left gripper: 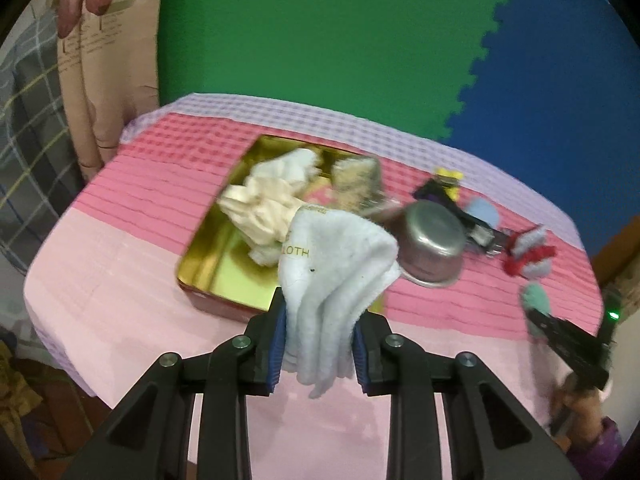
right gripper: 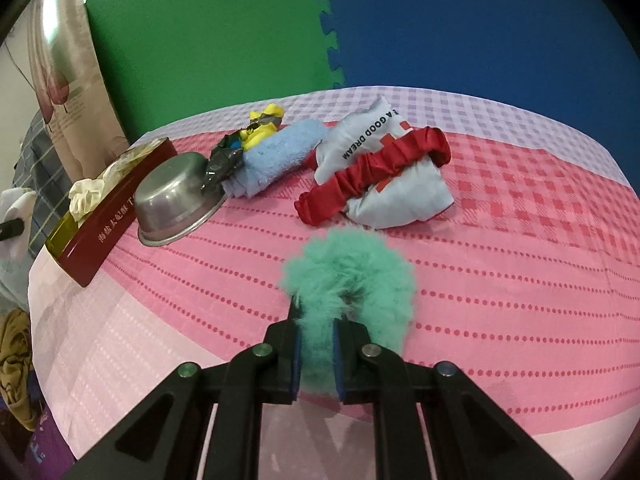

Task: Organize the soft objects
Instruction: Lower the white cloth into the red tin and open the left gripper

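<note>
The left gripper (left gripper: 320, 332) is clenched on a white cloth (left gripper: 340, 268), its blue pads pressed into the folded layers low down, so that the bulk stands up ahead of the jaws and a tail hangs below them. Just beyond the fingertips lies the gold-lined tin (left gripper: 224, 260), already holding a cream fabric bundle (left gripper: 260, 208); an upturned steel bowl (left gripper: 432, 248) sits ahead and to the right of the tips, close beside the cloth. The right gripper (right gripper: 318, 340) is clamped on one limb of a fluffy teal scrunchie (right gripper: 352, 276), the rest of the loop arching forward of the jaws and resting on the pink tablecloth (right gripper: 500, 280). Further ahead of it lie a red scrunchie (right gripper: 372, 176) draped over a small printed pillow (right gripper: 396, 200), and a rolled blue towel (right gripper: 276, 156). Assessment: both held items appear light, limp and compressible; they should tolerate a firm pinch without damage. The fur looks liable to slip, so a hold across the elastic core is advised. The cloth will likely sag and unfold, so its layers are best gripped together.
</note>
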